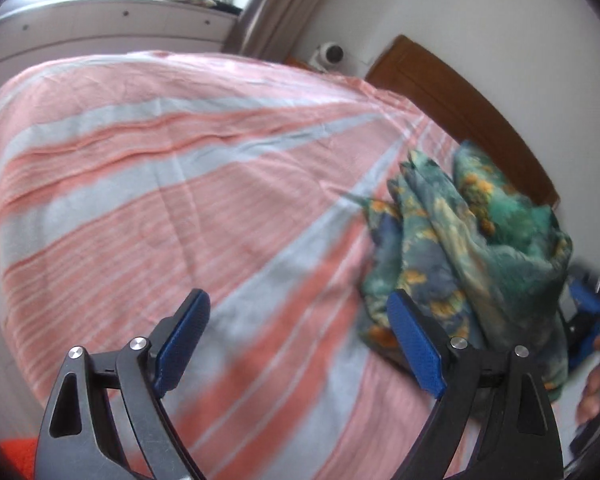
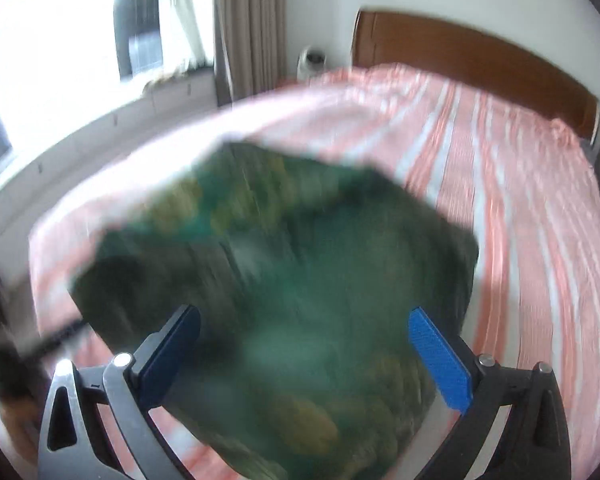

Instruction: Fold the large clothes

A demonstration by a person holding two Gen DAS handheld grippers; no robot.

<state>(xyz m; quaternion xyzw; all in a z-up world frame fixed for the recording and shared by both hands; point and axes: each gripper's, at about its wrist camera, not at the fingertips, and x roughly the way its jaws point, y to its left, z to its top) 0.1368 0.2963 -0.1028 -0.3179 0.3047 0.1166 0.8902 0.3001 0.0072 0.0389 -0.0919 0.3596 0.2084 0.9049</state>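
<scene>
Blue-padded left gripper (image 1: pixel 296 344) tilted down, jaws wide, above striped bedspread (image 1: pixel 180 200)

A bed (image 1: pixel 180 184) in pink-and-grey striped sheets carries a crumpled green floral garment (image 1: pixel 460 248), lying just right of the left tongs (image 1: pixel 300 344).

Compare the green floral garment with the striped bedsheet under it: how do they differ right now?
The green floral garment is bunched in a crumpled heap; the striped bedsheet lies spread nearly flat with only shallow creases. The garment has a dark green, blue and orange floral print; the bedsheet has pink and pale grey stripes. The garment covers only one patch near the wooden headboard; the bedsheet covers the whole bed. Both are soft fabric.
</scene>
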